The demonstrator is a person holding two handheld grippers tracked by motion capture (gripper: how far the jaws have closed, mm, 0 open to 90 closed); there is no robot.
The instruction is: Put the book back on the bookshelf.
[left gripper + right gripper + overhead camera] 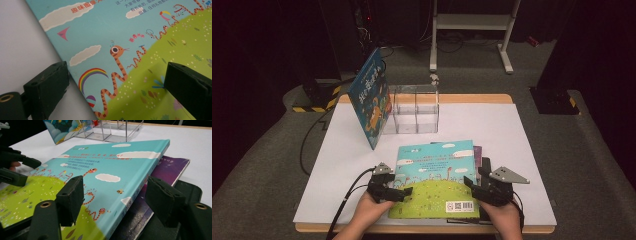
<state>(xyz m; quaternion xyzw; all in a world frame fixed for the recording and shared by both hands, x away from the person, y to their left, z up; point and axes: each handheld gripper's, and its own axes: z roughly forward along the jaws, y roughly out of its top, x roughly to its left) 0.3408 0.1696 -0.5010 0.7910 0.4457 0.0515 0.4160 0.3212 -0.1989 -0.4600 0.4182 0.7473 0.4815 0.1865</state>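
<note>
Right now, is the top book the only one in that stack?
No, the right gripper view shows a purple book lying under the turquoise book.

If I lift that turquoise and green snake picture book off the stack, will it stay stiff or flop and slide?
The turquoise and green hardcover picture book probably stays stiff: the right claw view shows a thick board edge. Its cover looks glossy, so it may slip on the purple book beneath. Both the left claw and right claw straddle opposite edges, which should help balance.

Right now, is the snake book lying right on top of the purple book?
Touching. In the right gripper view the snake book rests on the purple book, its spine edge overlapping the purple cover with no gap visible between them.
</note>
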